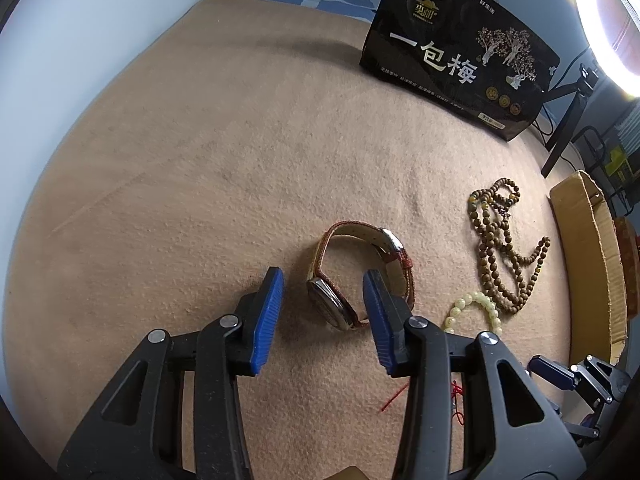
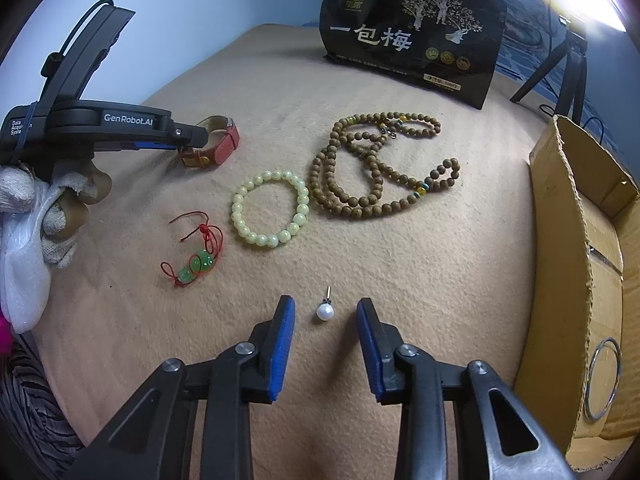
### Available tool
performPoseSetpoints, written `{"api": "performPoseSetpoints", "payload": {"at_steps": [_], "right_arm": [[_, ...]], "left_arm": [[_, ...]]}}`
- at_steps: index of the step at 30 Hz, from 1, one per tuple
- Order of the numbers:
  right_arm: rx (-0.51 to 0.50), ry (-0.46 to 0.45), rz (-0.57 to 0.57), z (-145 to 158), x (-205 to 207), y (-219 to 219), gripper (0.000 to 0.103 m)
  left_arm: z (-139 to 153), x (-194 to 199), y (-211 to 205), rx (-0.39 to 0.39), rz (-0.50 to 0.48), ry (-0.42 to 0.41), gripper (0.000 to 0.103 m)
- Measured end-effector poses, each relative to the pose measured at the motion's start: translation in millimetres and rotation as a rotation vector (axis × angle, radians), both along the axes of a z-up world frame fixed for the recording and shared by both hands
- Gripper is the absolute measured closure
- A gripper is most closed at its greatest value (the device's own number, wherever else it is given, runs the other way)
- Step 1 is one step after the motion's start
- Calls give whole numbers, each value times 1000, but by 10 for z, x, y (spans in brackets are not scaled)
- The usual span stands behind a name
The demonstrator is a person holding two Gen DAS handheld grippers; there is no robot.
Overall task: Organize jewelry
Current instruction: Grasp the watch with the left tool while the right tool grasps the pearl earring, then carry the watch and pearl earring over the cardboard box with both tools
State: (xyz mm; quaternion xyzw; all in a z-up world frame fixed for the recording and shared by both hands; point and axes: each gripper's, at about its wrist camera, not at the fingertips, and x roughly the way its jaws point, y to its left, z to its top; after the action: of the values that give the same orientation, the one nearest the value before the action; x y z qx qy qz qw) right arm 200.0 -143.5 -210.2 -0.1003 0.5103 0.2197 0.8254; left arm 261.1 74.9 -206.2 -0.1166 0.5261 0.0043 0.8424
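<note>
Right tool open astride the pearl earring: tiny, slippery; pinch its ball. Left tool open around the watch.

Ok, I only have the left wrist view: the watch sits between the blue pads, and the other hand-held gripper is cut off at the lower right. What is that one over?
Observer: The right hand-held gripper stands open around a pearl earring on the blanket; the pads do not touch it.
Operator: And the red cord near my frame's bottom?
Observer: It carries a green pendant.
Operator: Anything in the cardboard box yet?
Observer: A metal ring lies on the inside of the cardboard box.
</note>
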Motion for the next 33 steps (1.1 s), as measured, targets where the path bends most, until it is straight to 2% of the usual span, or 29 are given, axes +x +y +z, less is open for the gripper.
{"api": "performPoseSetpoints", "payload": {"at_steps": [3,8,11,13,15,25,33], "right_arm": [[-14,-3,11,-16,-1,35,79],[-22,-3,22,-37,-4,59,87],[-13,-1,20,-36,6,48,92],[-7,0,18,-31,6,40,96],[-5,1,18,-25,7,36,97],[19,-30,4,112,3,-6,97],[43,-73,-14,322,-12,-86,97]], "left_arm": [[-26,8,15,-7,7,8,69],[-13,13,13,-21,11,8,81],[-3,9,-14,-6,12,5,82],[-1,9,-19,1,14,2,89],[0,11,-11,4,15,3,94],[63,-19,72,12,44,-12,94],[286,-74,63,-27,52,-58,94]]}}
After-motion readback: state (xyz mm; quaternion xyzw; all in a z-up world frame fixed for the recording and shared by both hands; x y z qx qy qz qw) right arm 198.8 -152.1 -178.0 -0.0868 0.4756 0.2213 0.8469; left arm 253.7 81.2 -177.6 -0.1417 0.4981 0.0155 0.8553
